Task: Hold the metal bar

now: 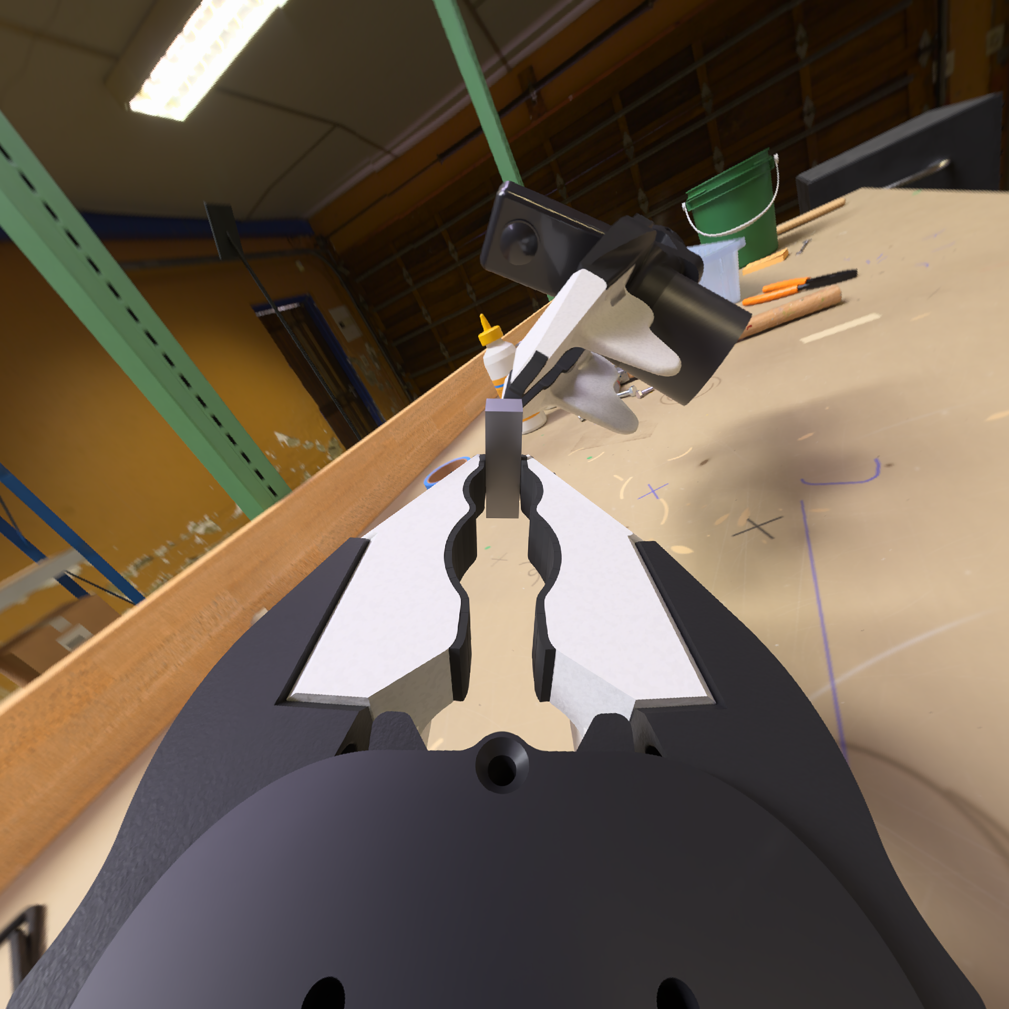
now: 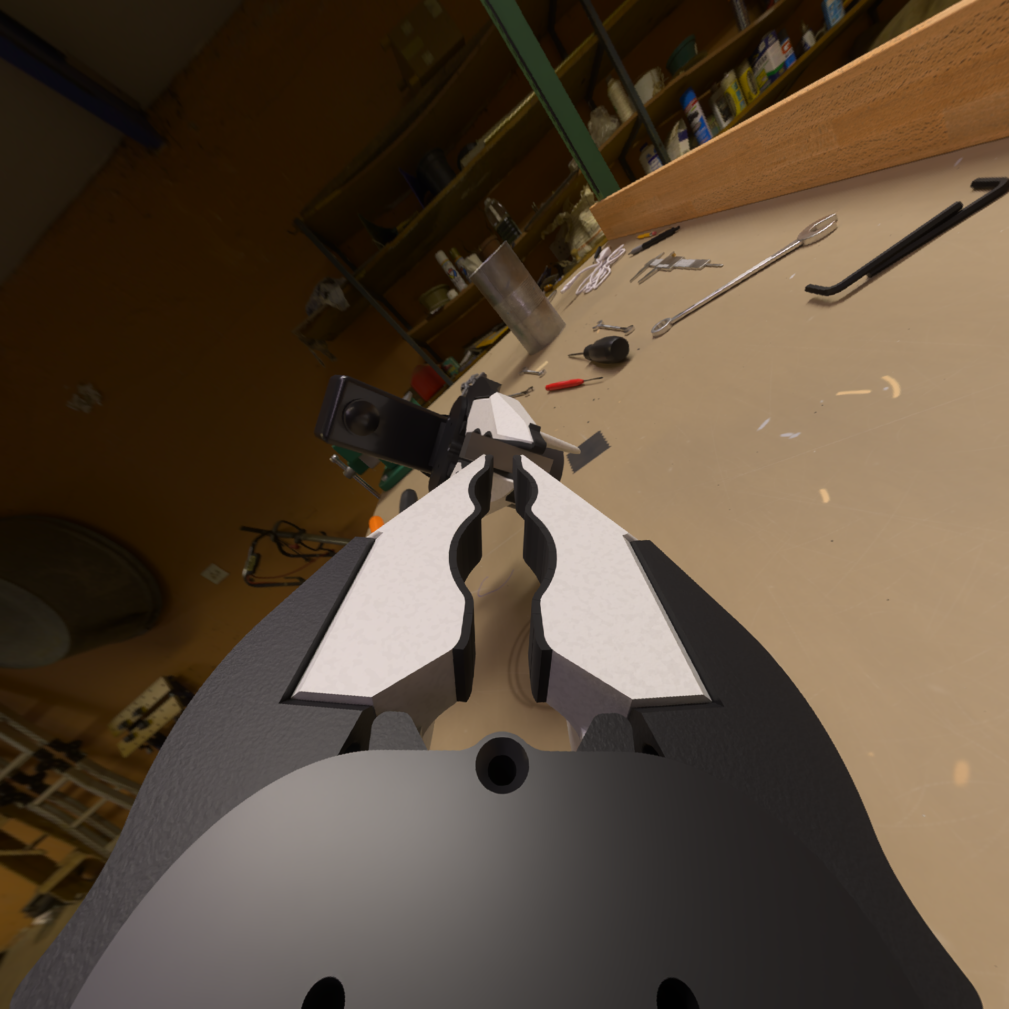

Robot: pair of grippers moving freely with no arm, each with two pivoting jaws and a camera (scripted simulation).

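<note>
While the left tool clamps the metal bar near one end above the worktop and the right tool pinches its far end, we judge it rigid, smooth, fairly heavy, best held on flat faces.

Each camera sat on its own gripper, looking forward along the two fingers, low and close over the bench, both horizons strongly tilted. The left wrist view faced the wooden rail, green bucket and orange wall; the right gripper filled its middle distance. The right wrist view faced the opposite way (toward dim shelves), with the left gripper just past its fingertips. Shared: bench, rail, and the bar between both cameras.
</note>
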